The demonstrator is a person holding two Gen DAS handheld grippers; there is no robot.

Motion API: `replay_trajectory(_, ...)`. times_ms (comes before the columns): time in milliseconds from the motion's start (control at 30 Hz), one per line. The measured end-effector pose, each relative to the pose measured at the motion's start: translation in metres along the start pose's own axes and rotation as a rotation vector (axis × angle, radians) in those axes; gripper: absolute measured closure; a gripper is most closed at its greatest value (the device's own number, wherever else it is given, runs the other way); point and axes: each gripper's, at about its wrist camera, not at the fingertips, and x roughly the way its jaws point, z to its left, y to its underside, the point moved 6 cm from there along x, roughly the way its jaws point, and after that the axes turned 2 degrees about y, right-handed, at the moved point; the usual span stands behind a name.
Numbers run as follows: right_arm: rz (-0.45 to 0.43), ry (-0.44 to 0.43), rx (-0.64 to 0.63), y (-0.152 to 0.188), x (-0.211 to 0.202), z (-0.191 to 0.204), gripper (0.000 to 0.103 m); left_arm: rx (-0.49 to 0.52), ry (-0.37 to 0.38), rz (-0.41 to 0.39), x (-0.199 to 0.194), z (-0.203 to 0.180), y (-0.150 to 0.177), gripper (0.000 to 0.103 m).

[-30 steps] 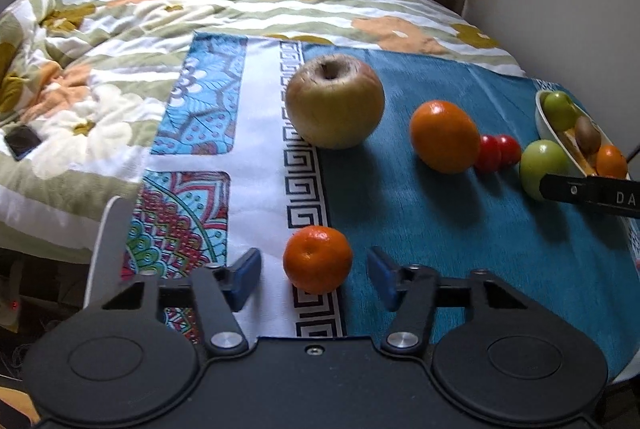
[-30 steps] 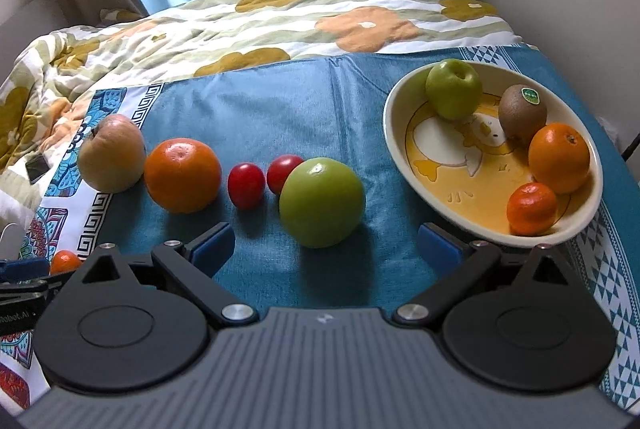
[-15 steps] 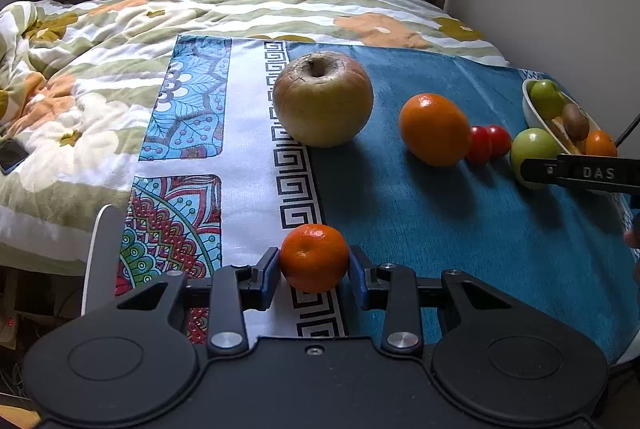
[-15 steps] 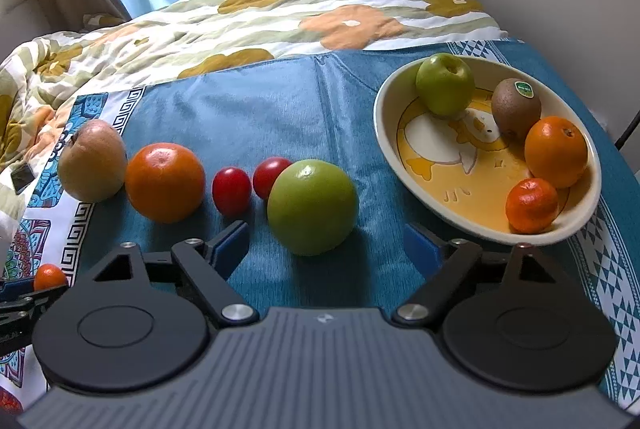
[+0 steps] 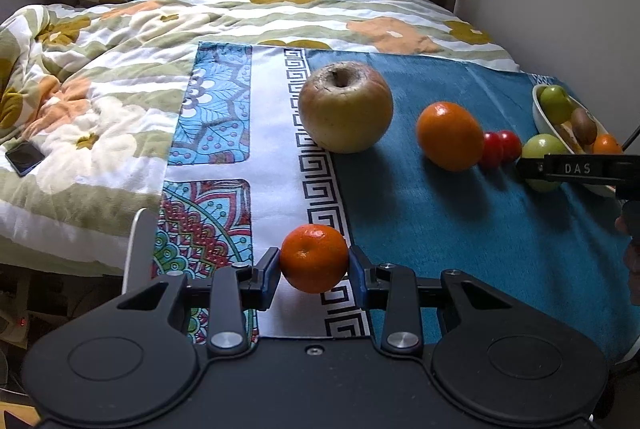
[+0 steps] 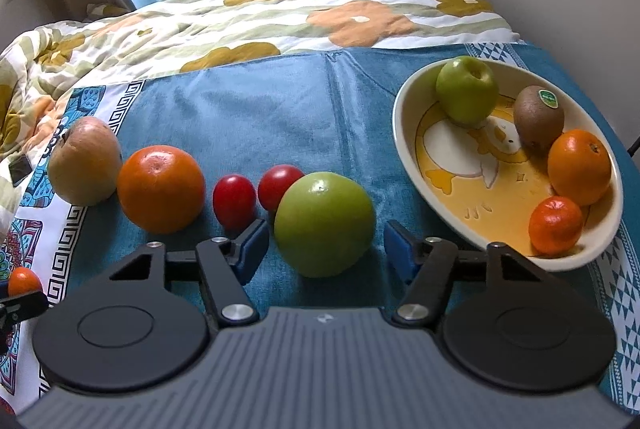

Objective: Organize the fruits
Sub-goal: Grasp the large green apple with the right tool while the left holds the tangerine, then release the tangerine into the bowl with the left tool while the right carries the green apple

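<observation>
The left gripper point(image 5: 314, 269) is clamped on a small mandarin point(image 5: 314, 258) at 6 o'clock on the patterned cloth point(image 5: 276, 133). The right gripper point(image 6: 323, 243) has its jaws apart around a large green apple point(image 6: 324, 223), not touching. At 2 o'clock sits the bowl point(image 6: 404, 145), with a kiwi point(image 6: 538, 117) inside

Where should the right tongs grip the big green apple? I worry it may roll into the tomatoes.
Across the green apple at its widest middle, coming straight from the near side. The open right tongs already flank it, and the two tomatoes sit behind-left, apparently outside the closing line.
</observation>
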Motion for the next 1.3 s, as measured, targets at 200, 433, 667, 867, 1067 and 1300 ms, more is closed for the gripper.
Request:
replay_trajectory(200,-0.002,-0.004,0.002,0.001,-0.002,-0.002,0.034,-0.009,-0.016,-0.022,-0.011,0.002,-0.004,0.064)
replay_trajectory(433,0.006,-0.027,0.012,0.003,-0.016,-0.005,0.034,-0.023,-0.031,-0.04,-0.028,0.001,-0.009,0.064)
replay_trajectory(667,-0.018,-0.049,0.018,-0.006,-0.047,-0.017,0.034,-0.005,-0.034,-0.071,-0.048,-0.019,-0.021,0.064)
replay_trajectory(867,-0.037,-0.066,0.018,-0.015,-0.067,-0.042,0.034,0.002,-0.038,-0.107,-0.062,-0.048,-0.03,0.064)
replay_trajectory(1067,-0.046,-0.093,-0.006,-0.02,-0.079,-0.073,0.034,0.004,-0.036,-0.129,-0.069,-0.09,-0.036,0.064)
replay_trajectory(1300,-0.053,-0.115,-0.02,-0.026,-0.088,-0.118,0.034,0.026,-0.016,-0.14,-0.065,-0.149,-0.043,0.064)
